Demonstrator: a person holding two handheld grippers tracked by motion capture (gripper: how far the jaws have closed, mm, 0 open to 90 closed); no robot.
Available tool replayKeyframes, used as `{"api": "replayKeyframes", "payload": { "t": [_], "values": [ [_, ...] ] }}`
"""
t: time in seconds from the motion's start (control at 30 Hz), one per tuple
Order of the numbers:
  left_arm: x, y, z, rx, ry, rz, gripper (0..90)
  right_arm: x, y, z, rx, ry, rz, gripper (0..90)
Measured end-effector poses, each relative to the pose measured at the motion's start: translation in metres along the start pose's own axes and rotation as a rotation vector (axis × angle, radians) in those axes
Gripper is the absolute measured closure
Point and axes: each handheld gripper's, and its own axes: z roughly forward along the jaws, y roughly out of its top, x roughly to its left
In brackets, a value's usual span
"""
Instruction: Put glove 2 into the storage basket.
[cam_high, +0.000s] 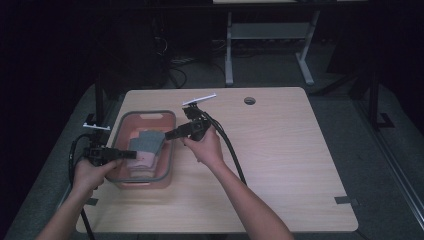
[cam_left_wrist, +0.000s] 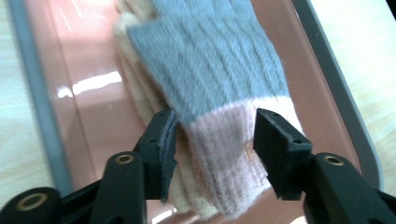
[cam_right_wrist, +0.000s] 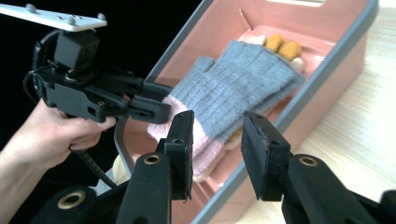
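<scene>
High view showed a pink bin (cam_high: 170, 145) at the table's (cam_high: 280, 165) left side, with both gloves lying inside it: one grey glove (cam_left_wrist: 210, 60) stacked on one cream glove (cam_left_wrist: 140, 93). Left gripper (cam_left_wrist: 212, 140) had its jaws apart, straddling the grey glove's pink cuff without pressing it. Right gripper (cam_right_wrist: 217, 149) hovered over the bin's near wall, jaws apart and empty. Packing looked largely done; what remained, I judged, was drawing both grippers clear. Count: two gloves, one bin, two grippers.
</scene>
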Motion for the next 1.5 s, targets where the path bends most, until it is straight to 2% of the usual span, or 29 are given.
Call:
{"api": "replayKeyframes", "payload": {
  "t": [0.07, 0.3, 0.43, 0.53, 0.67, 0.77, 1.03, 1.1, 1.5],
  "values": [
    [-0.001, 0.002, -0.004, -0.012, 0.014, 0.006, 47.8, -0.002, -0.001, -0.003, -0.003, -0.005, 0.001, 63.7],
    [-0.006, 0.006, -0.010, -0.044, 0.022, 0.019, 46.2, -0.008, -0.006, -0.017, -0.018, -0.018, 0.012, 63.3],
    [-0.011, 0.008, -0.014, -0.097, 0.014, 0.028, 46.9, -0.014, -0.011, -0.025, -0.032, -0.016, 0.024, 62.7],
    [-0.016, 0.010, -0.016, -0.122, -0.001, 0.040, 46.9, -0.017, -0.015, -0.031, -0.035, -0.023, 0.025, 61.9],
    [-0.025, 0.012, -0.017, -0.158, -0.050, 0.069, 43.4, -0.021, -0.019, -0.040, -0.050, -0.030, 0.032, 59.5],
    [-0.035, 0.014, -0.016, -0.165, -0.063, 0.098, 40.9, -0.025, -0.023, -0.046, -0.053, -0.039, 0.035, 58.6],
    [-0.052, 0.018, -0.008, -0.160, -0.094, 0.124, 40.1, -0.033, -0.032, -0.059, -0.067, -0.049, 0.048, 56.9],
    [-0.060, 0.019, -0.006, -0.163, -0.103, 0.142, 40.0, -0.035, -0.033, -0.062, -0.069, -0.050, 0.048, 56.6],
    [-0.087, 0.025, 0.010, -0.155, -0.153, 0.172, 37.7, -0.048, -0.043, -0.080, -0.087, -0.077, 0.063, 52.8]
  ]
}}
